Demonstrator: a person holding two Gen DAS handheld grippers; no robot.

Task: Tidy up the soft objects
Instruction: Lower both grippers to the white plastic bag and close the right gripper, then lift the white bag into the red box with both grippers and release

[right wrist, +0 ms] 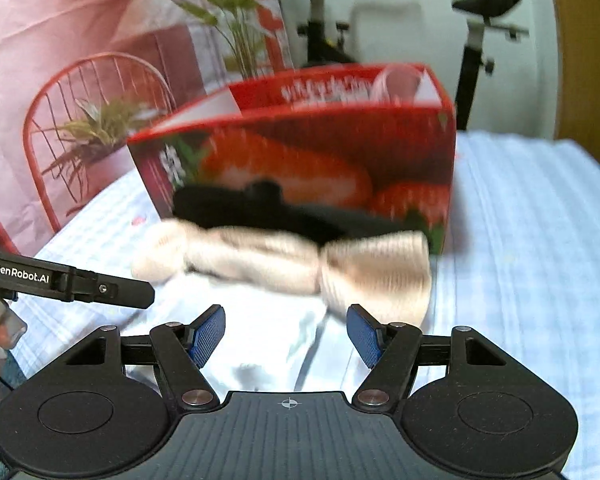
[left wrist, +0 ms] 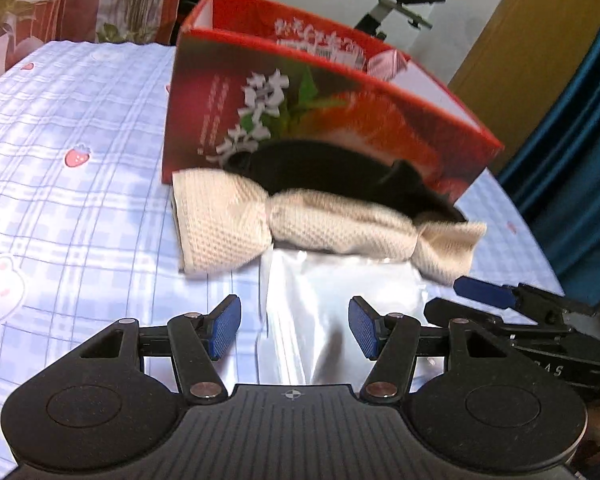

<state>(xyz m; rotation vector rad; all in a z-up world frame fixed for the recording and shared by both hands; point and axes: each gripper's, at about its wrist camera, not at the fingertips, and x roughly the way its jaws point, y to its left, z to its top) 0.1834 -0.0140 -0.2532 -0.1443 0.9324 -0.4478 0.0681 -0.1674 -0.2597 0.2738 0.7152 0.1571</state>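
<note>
A beige waffle-knit cloth (left wrist: 300, 228) (right wrist: 300, 264), rolled and pinched at two places, lies on the bed in front of a red strawberry-print box (left wrist: 320, 108) (right wrist: 320, 148). A black soft item (left wrist: 340, 176) (right wrist: 252, 208) rests between the cloth and the box. A silvery plastic bag (left wrist: 328, 312) (right wrist: 260, 336) lies nearest me. My left gripper (left wrist: 294, 328) hovers open over the bag, nothing between its blue pads. My right gripper (right wrist: 286, 336) is open too, above the bag's other side. Each gripper shows at the edge of the other's view.
The bed has a blue checked sheet (left wrist: 80, 160) (right wrist: 520, 220) with strawberry and bunny prints. A pink curtain printed with a red chair and plants (right wrist: 80, 100) hangs behind. An exercise bike (right wrist: 480, 32) and a wooden door (left wrist: 520, 40) stand beyond the bed.
</note>
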